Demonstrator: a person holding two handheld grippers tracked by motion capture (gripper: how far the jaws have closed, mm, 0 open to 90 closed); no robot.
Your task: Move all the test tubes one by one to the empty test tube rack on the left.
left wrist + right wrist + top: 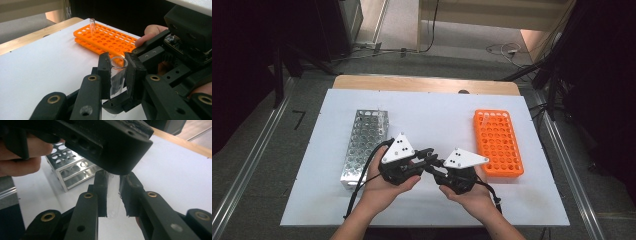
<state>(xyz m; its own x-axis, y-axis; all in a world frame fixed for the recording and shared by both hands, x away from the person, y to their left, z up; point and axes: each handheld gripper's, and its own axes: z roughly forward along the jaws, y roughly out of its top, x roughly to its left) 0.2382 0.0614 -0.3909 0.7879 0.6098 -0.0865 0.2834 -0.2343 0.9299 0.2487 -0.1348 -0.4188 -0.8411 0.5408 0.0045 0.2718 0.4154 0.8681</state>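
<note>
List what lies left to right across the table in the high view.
Metal rack → left gripper → right gripper → orange rack.

A: What sits between the jaws of the left gripper [117, 72]?
B: A clear test tube [117, 77], clamped, open rim up.
A: And behind it?
B: An orange tube rack [110, 40] on the white counter [45, 65], one tube [92, 26] standing upright at its far end.

A metal rack [364, 145] and an orange rack [498, 142] sit well apart.
</note>
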